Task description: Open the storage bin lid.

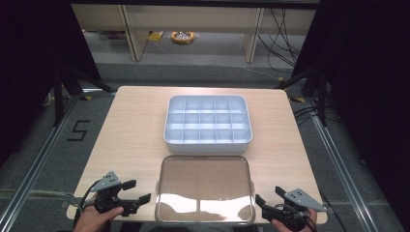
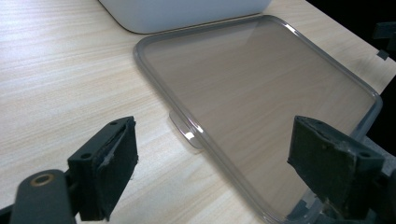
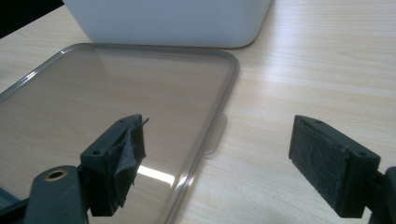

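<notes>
A clear lid (image 1: 205,188) with a grey rim lies flat at the near edge of the wooden table (image 1: 135,130). Behind it stands a white compartmented box (image 1: 208,120), its cells empty. My left gripper (image 1: 137,191) is open at the lid's left edge, held by a hand. In the left gripper view the lid's small tab (image 2: 186,133) lies between the spread jaws, and the lid (image 2: 261,98) stretches to the right. My right gripper (image 1: 270,195) is open at the lid's right edge. In the right gripper view the rim (image 3: 219,112) and its tab (image 3: 215,135) sit between the jaws.
Table legs and cables (image 1: 280,38) stand on the floor beyond the table. A yellow coil (image 1: 183,36) lies on the floor at the back. Black curtains flank both sides. Bare wood (image 1: 280,135) lies right and left of the box.
</notes>
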Motion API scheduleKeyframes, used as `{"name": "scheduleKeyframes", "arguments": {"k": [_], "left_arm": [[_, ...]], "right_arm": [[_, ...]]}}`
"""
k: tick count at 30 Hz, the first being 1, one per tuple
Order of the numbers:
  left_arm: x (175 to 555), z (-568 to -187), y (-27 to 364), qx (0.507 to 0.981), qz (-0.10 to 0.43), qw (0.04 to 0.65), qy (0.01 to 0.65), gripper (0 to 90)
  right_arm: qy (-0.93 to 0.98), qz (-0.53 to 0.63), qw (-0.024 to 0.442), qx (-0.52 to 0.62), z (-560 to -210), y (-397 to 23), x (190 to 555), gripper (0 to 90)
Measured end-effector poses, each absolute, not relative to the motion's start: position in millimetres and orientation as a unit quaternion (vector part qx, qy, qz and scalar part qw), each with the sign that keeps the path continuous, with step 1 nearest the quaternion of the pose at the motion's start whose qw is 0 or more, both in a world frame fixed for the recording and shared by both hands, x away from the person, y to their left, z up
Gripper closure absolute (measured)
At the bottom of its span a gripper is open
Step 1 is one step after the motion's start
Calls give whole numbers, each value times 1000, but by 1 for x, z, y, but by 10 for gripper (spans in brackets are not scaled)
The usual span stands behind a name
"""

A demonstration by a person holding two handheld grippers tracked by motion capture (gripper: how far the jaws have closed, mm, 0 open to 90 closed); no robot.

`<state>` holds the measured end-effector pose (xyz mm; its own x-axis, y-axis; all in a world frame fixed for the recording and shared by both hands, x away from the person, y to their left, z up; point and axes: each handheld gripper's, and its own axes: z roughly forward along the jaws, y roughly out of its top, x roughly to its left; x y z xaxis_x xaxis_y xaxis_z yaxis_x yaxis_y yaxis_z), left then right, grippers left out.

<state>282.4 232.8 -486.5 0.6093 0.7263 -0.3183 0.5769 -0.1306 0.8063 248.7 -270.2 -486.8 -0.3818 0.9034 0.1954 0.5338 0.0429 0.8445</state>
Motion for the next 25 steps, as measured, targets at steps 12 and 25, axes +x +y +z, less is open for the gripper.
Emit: {"name": "scheduleKeyframes", "arguments": {"k": [12, 25], "left_arm": [[279, -487, 236, 747, 76, 498, 434, 149], [279, -488, 235, 745, 69, 493, 444, 150]], "right_arm": [[695, 455, 203, 519, -487, -270, 248, 196], [692, 458, 196, 523, -488, -272, 250, 199]]}}
